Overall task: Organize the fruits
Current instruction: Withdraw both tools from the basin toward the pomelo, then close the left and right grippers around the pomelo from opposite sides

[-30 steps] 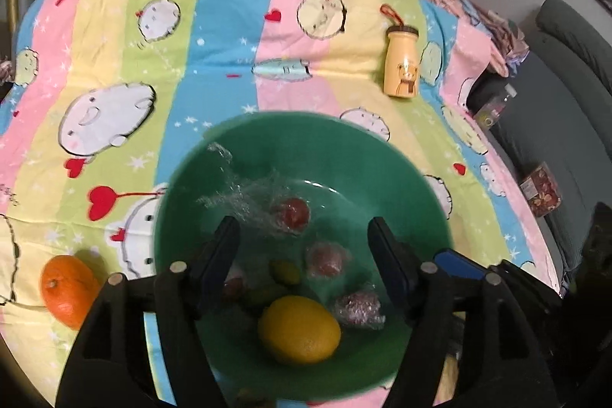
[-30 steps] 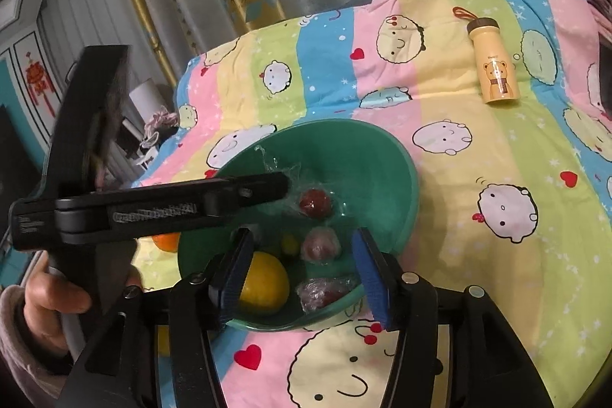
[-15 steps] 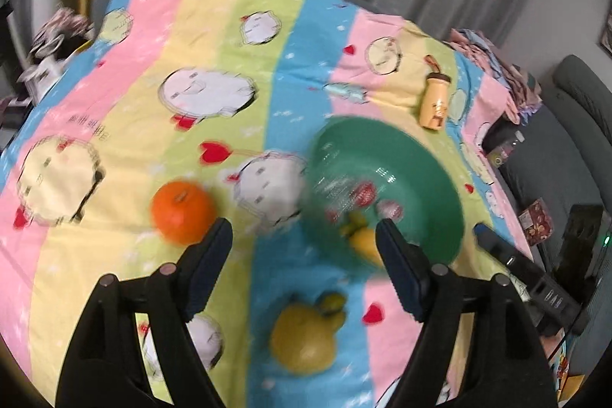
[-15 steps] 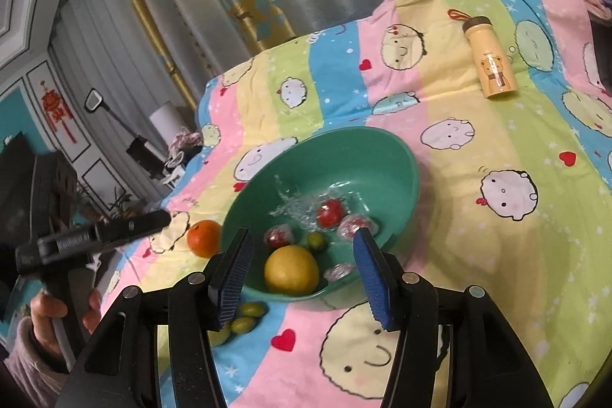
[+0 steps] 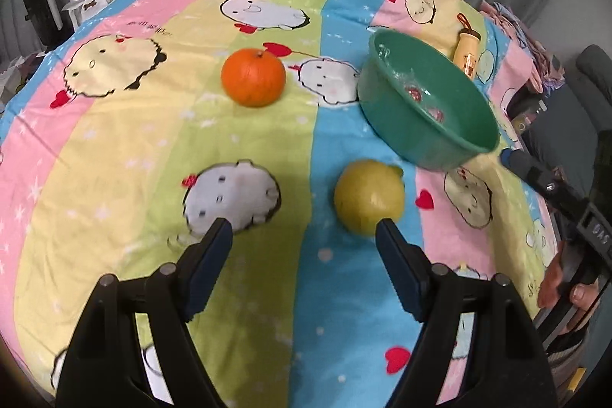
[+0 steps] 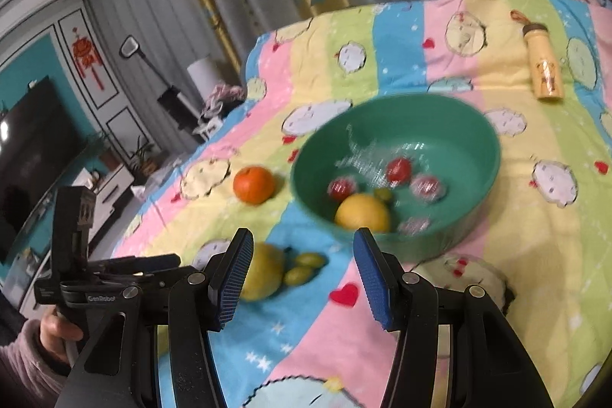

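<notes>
- While our left gripper hangs spread and empty, its jaws having just widened, a round yellow-green fruit lies near its right fingertip.
- Our right gripper stands parted, holding nothing.
- Farther right, the green plastic bowl holds a yellow citrus.
- Left of it rests a round orange.

"GenRobot" on the left hand-held gripper

Glossy green plastic bowl on soft, matt, printed cloth sheet.
</notes>
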A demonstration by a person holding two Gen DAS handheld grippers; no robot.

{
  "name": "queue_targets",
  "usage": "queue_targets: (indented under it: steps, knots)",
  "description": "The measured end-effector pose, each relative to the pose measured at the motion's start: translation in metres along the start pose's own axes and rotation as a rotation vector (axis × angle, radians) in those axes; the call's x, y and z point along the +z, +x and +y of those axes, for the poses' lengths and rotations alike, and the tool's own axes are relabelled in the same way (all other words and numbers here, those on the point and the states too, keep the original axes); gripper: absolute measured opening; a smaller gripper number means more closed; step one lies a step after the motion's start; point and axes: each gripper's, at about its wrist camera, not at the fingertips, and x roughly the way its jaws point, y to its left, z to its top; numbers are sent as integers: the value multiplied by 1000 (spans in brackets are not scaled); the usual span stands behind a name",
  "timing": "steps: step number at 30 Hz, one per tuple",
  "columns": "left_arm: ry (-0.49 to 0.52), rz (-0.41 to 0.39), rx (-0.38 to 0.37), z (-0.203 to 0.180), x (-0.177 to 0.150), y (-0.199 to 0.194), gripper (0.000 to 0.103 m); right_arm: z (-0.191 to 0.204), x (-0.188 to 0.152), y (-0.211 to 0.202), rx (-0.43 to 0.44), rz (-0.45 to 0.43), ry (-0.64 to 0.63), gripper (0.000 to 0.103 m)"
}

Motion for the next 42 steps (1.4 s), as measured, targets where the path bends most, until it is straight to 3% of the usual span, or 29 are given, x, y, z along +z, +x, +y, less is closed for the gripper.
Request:
queue_targets:
  steps: [11,18,22,28,31,42]
  knots:
    - [-26,-13,-14,9,-26,-29,82,36,-34,37,14,150,-102,55]
    - [-84,16,-78,16,-28,-11,85,46,-41,46,-17,157,-135,55]
    - [-114,31,-137,15,-27,3,93,43,-40,47,-28,151,-132,55]
    - [-64,13,-139,8,-14,10,103,40,-42,54,-49,167,-131,56]
    - [-34,-6,-143,3,-6,12,103,40,-44,62,-51,189,-136,70]
    - [80,10,-151,-15,18,43,103,54,-39,74,-2,152,-175,70]
